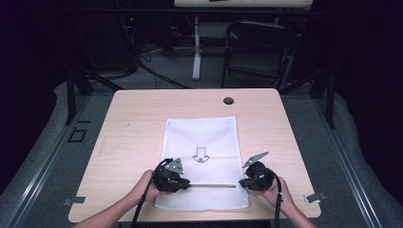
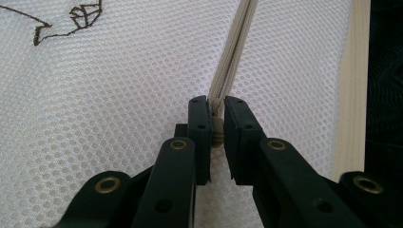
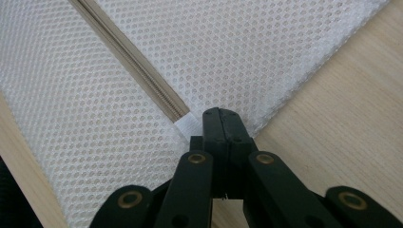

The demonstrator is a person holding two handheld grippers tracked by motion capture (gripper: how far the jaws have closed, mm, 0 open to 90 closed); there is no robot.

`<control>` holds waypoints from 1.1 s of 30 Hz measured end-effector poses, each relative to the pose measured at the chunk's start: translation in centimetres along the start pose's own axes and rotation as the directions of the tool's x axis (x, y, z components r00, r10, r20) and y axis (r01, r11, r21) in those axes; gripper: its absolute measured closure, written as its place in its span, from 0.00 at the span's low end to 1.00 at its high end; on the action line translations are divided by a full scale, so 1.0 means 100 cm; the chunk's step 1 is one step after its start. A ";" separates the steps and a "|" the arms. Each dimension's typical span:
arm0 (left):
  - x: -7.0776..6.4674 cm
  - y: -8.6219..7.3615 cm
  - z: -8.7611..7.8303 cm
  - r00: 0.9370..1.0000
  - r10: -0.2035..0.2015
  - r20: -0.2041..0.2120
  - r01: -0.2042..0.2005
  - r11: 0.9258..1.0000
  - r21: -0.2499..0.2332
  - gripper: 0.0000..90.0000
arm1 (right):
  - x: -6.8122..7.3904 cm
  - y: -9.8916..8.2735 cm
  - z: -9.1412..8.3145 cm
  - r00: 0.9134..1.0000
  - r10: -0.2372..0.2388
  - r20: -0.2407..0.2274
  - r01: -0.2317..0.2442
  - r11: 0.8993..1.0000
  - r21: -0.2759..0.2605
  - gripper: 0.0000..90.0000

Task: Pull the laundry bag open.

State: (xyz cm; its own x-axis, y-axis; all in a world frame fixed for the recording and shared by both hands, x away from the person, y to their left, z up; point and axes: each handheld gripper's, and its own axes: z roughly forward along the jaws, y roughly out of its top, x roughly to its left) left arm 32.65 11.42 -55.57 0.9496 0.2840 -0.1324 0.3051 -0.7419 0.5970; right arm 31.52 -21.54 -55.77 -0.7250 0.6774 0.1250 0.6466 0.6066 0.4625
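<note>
Left tongs point(image 2: 217, 105) pinch the zipper pull point(image 2: 217, 133), unseen from high view.

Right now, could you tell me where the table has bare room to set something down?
The table is bare left of the mesh bag, right of it, and along the far edge, apart from the round grommet. The near edge is crowded: the left gripper pinches the zipper pull, and the right gripper clamps the bag's edge.

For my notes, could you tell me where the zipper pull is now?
In the left gripper view, the zipper pull sits pinched in the left gripper, at the zipper's near end.
</note>
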 end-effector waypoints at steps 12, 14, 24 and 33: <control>-0.001 0.000 -0.005 1.000 0.004 -0.012 -0.004 1.000 0.008 0.91 | 0.000 -0.001 0.000 1.000 0.020 -0.016 -0.020 1.000 -0.012 1.00; -0.001 -0.002 -0.005 1.000 0.001 0.007 -0.001 1.000 -0.005 0.91 | 0.001 -0.001 0.001 1.000 0.020 -0.006 -0.020 1.000 -0.016 1.00; 0.001 -0.002 -0.005 1.000 -0.008 0.011 0.008 1.000 -0.003 0.91 | -0.002 0.000 0.000 1.000 0.025 -0.015 -0.025 1.000 -0.001 1.00; 0.000 -0.002 -0.005 1.000 -0.004 0.014 0.004 1.000 -0.001 0.91 | -0.002 0.000 0.000 1.000 0.025 -0.019 -0.025 1.000 -0.002 1.00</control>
State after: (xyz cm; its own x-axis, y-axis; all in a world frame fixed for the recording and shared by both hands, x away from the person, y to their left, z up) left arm 32.59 11.92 -55.31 0.9493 0.2786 -0.1455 0.3088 -0.7404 0.5971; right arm 31.68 -21.71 -55.82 -0.7130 0.6843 0.1528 0.6639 0.5889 0.4610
